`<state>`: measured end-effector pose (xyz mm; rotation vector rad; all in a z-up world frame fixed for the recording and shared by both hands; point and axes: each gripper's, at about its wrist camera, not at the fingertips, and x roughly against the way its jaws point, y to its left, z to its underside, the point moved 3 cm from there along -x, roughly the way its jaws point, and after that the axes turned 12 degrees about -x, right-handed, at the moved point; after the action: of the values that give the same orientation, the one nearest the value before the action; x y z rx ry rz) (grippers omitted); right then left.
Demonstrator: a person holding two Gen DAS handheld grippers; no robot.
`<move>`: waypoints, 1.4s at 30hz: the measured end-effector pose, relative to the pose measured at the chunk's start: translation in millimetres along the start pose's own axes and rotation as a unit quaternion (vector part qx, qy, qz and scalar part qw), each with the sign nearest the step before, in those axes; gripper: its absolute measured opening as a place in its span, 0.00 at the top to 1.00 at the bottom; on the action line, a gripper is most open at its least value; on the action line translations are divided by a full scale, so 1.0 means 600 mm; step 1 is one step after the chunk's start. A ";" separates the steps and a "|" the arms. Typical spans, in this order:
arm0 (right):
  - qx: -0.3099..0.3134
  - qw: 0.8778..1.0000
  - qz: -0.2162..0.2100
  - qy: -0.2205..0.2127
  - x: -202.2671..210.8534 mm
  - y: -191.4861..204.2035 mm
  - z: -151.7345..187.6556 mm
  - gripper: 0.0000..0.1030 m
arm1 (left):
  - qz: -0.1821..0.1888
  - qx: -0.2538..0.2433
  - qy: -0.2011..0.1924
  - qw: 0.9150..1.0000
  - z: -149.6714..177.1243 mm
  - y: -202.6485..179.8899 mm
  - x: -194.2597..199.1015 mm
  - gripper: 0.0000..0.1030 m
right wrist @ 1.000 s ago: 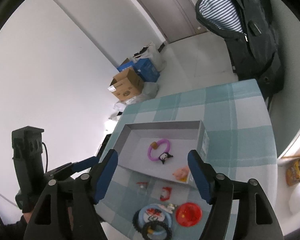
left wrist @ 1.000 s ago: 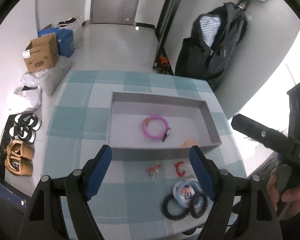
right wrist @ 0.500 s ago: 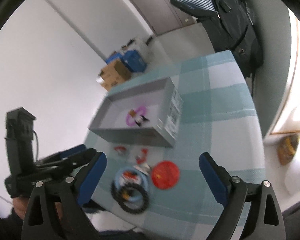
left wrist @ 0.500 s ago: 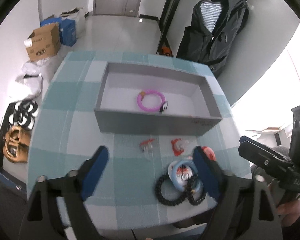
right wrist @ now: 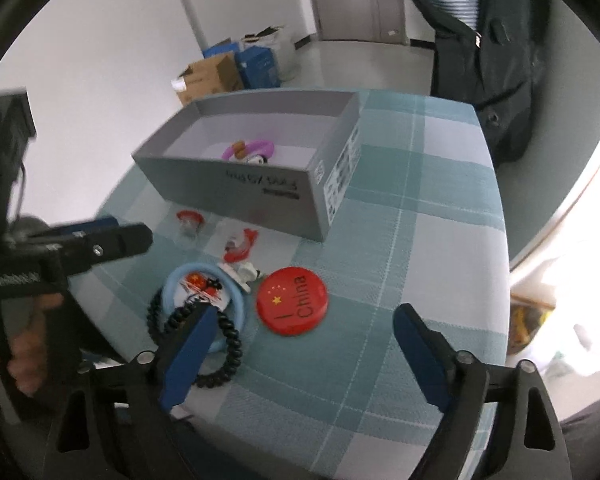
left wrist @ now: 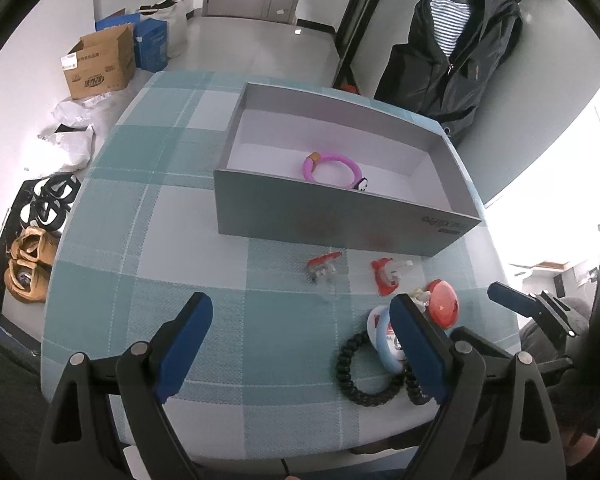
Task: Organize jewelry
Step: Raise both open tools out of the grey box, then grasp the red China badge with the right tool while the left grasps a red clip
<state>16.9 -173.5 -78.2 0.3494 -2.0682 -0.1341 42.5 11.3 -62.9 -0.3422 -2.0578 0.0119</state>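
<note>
A grey box (left wrist: 340, 220) on the checked tablecloth holds a pink bracelet (left wrist: 332, 168) with a small penguin charm. In front of it lie two red clips (left wrist: 322, 266), a red round badge (right wrist: 292, 300), a light blue ring (right wrist: 204, 284) and black coil hair ties (left wrist: 360, 376). My left gripper (left wrist: 300, 312) hangs open above bare cloth, its right finger over the blue ring. My right gripper (right wrist: 306, 320) is above the red badge, which lies between and below the jaws. Those jaws are closing and touch nothing. The box (right wrist: 240, 184) stands beyond it.
The table's near edge (left wrist: 260, 432) runs just under the left gripper. On the floor to the left are a cardboard box (left wrist: 100, 64), bags and shoes (left wrist: 32, 256). A dark jacket (left wrist: 452, 60) hangs behind the table's right corner.
Both grippers have come down toward the table and stand wider than a second ago. The right gripper has rolled and swung over the loose items by the red badge.
</note>
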 end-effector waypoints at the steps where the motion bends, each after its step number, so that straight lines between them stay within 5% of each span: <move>1: 0.005 1.000 0.010 0.000 -0.004 0.003 0.000 0.19 | 0.000 0.000 0.002 1.000 0.001 0.001 -0.001 0.15; 5: 0.011 0.999 0.031 0.000 -0.014 0.007 0.000 0.30 | 0.003 0.015 0.008 1.000 0.004 0.009 -0.005 0.15; 15: 0.041 0.997 0.062 0.001 -0.033 0.031 0.005 0.35 | 0.007 0.044 0.009 0.999 0.008 0.032 -0.006 0.15; 22: 0.059 0.997 0.047 -0.002 -0.030 0.049 0.008 0.59 | 0.008 0.052 0.010 0.999 0.007 0.037 -0.007 0.15; 42: -0.058 0.998 -0.035 0.004 -0.019 -0.009 -0.017 0.60 | -0.014 0.007 0.027 1.000 -0.002 0.020 -0.027 0.15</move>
<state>32.0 -174.5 -83.7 0.3505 -2.0300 -0.2937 53.6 19.0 -78.0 -0.3015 -2.0086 -0.0002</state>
